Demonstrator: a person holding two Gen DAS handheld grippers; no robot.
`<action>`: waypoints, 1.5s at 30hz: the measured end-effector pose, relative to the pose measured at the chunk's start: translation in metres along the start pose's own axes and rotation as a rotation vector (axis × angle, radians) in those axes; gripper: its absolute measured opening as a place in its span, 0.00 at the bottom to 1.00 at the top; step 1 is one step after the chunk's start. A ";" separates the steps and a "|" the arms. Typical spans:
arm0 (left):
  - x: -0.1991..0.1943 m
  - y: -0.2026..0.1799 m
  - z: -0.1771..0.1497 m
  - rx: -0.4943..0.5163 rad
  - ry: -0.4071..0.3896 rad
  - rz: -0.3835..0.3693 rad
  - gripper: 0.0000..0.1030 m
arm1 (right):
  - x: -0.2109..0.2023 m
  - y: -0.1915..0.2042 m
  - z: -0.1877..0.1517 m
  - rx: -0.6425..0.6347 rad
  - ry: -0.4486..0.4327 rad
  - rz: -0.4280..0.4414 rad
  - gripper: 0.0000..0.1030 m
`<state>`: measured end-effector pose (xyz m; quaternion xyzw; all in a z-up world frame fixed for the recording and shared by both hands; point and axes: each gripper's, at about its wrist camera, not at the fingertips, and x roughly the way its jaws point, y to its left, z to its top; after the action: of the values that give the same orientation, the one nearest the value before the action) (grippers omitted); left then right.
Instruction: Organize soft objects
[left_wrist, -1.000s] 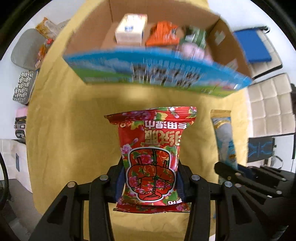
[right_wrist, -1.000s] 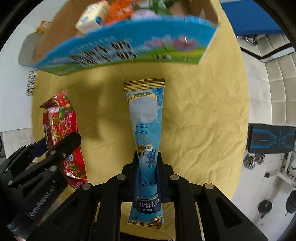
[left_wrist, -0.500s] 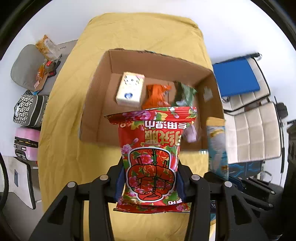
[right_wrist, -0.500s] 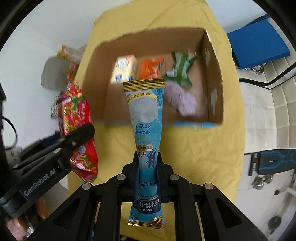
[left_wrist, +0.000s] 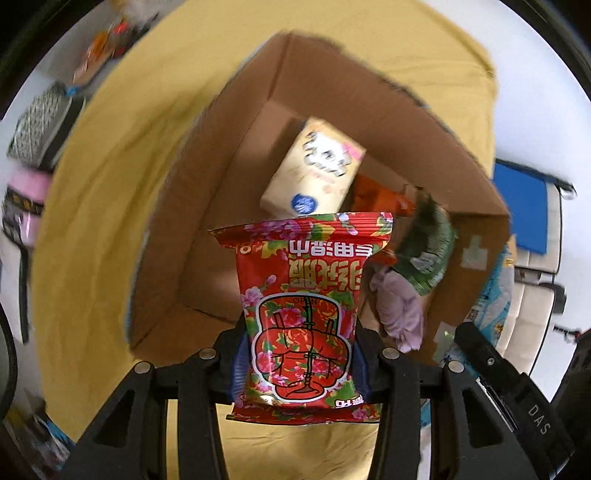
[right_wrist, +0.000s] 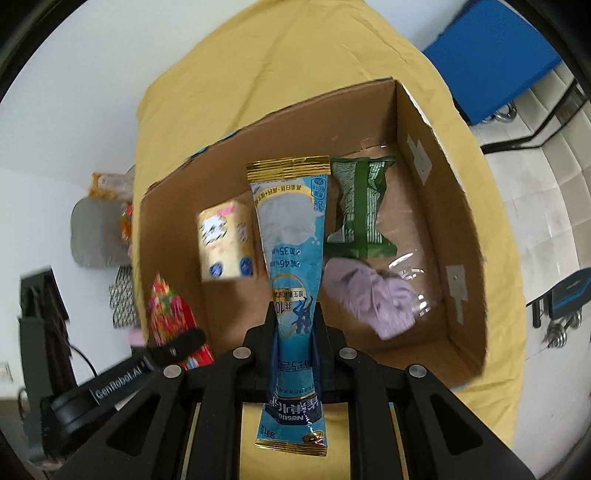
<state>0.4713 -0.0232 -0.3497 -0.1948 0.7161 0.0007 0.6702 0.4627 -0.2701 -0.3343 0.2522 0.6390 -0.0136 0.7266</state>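
Note:
My left gripper (left_wrist: 300, 354) is shut on a red flowered snack bag (left_wrist: 303, 295) and holds it above the open cardboard box (left_wrist: 221, 155). My right gripper (right_wrist: 293, 332) is shut on a long blue milk-powder sachet (right_wrist: 291, 236) and holds it over the same box (right_wrist: 436, 155). Inside the box lie a cream tissue pack (right_wrist: 225, 243), a green packet (right_wrist: 360, 206), a lilac cloth (right_wrist: 373, 295) and an orange packet (left_wrist: 376, 192). The red bag also shows at the left of the right wrist view (right_wrist: 170, 314).
The box stands on a table with a yellow cloth (right_wrist: 295, 55). A grey pad with snack packs (right_wrist: 92, 236) and patterned pouches (left_wrist: 40, 125) lie to the left on the floor. A blue mat (right_wrist: 491, 55) and white cushions are to the right.
Both grippers have risen from table height beside the box to above its opening, carrying the red bag and the blue sachet. The box interior now fills both views.

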 end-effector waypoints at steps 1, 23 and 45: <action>0.007 0.003 0.002 -0.020 0.016 -0.003 0.41 | 0.009 -0.002 0.004 0.007 -0.003 0.000 0.15; 0.041 0.002 -0.009 -0.003 0.059 0.088 0.58 | 0.094 0.001 0.000 -0.040 0.105 -0.017 0.47; -0.043 -0.031 -0.093 0.325 -0.256 0.249 0.95 | 0.005 -0.017 -0.062 -0.249 -0.061 -0.276 1.00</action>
<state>0.3913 -0.0641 -0.2908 0.0072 0.6346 -0.0070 0.7728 0.4010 -0.2594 -0.3485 0.0699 0.6420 -0.0415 0.7624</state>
